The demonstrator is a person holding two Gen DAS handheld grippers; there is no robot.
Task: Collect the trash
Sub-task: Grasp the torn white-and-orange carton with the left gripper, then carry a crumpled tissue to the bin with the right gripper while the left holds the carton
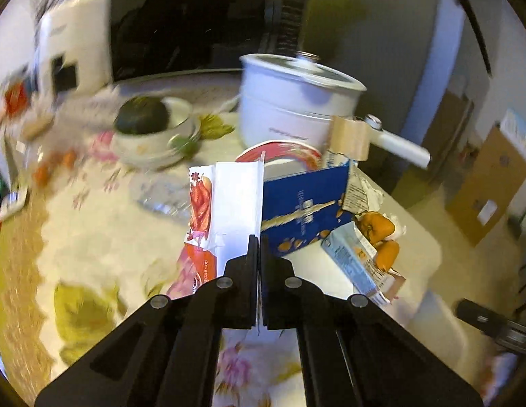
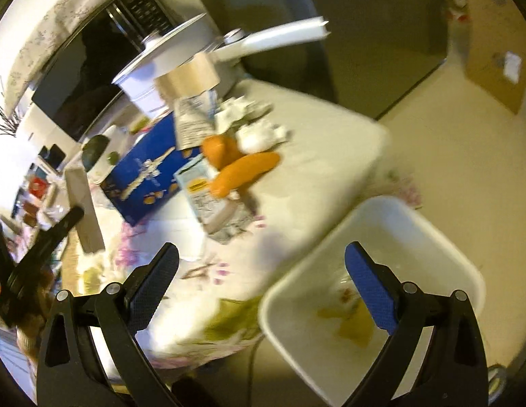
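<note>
Jaws of the left gripper (image 1: 258,247) are clamped on the edge of a flattened white carton (image 1: 234,203) with a red food print, which stands straight out ahead of the fingertips. Just beyond and to the claw's right lies a blue box (image 1: 303,210), then a pale-blue small carton (image 1: 354,261), orange peppers (image 1: 378,227) and crumpled paper (image 1: 361,193). Farther off: a white pot (image 1: 290,105) with a tape roll (image 1: 351,137) on its handle, a bowl stack (image 1: 154,135), a microwave (image 1: 202,27).

Right gripper (image 2: 261,288) stands wide apart, nothing between the blue pads (image 2: 368,288). Only this view shows the white bin (image 2: 381,230) directly under its right finger, beside the floral-clothed table (image 2: 314,156). The same trash heap lies ahead and left: the blue box (image 2: 144,173) and the peppers (image 2: 242,166). The left claw and white carton (image 2: 85,207) appear at far left.
</note>
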